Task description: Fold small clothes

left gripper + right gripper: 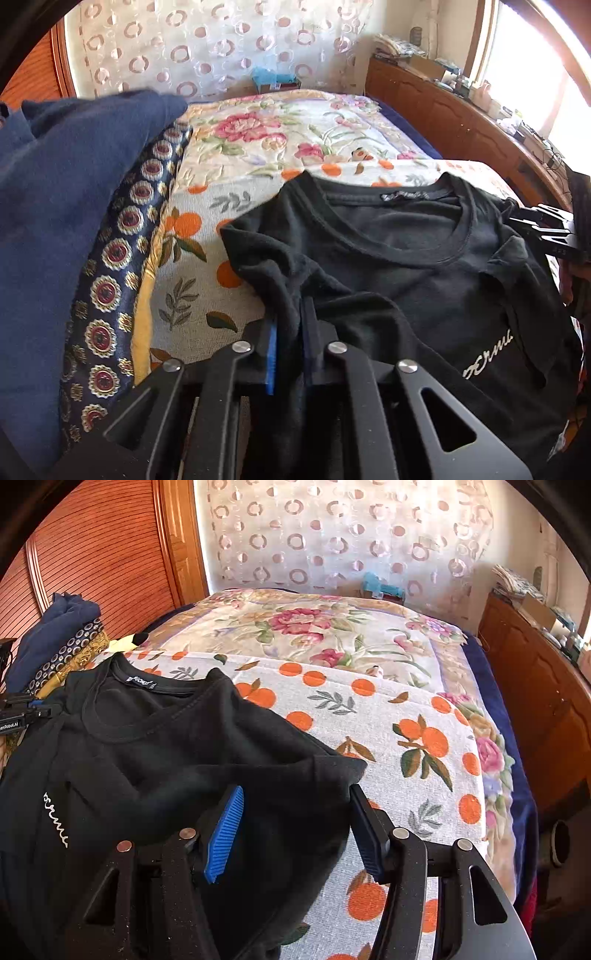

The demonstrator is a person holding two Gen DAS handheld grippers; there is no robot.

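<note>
Sleeve-folding step, I judge: black T-shirt [424,258] lies on the orange-print bedspread [406,738] — left gripper [290,317] pinching its sleeve fabric, right gripper [295,812] spread, straddling the other sleeve. Next: close right, carry both inward.

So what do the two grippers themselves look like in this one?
Both are matte black linkage frames with triangular cutouts and round silver pivot pins. The left gripper and right gripper each carry two flat fingers faced with ribbed blue pads. Seen from the right wrist view, the left one's side bears small white lettering, cut off at the picture's edge. No cables or sleeves are clearly visible.
</note>
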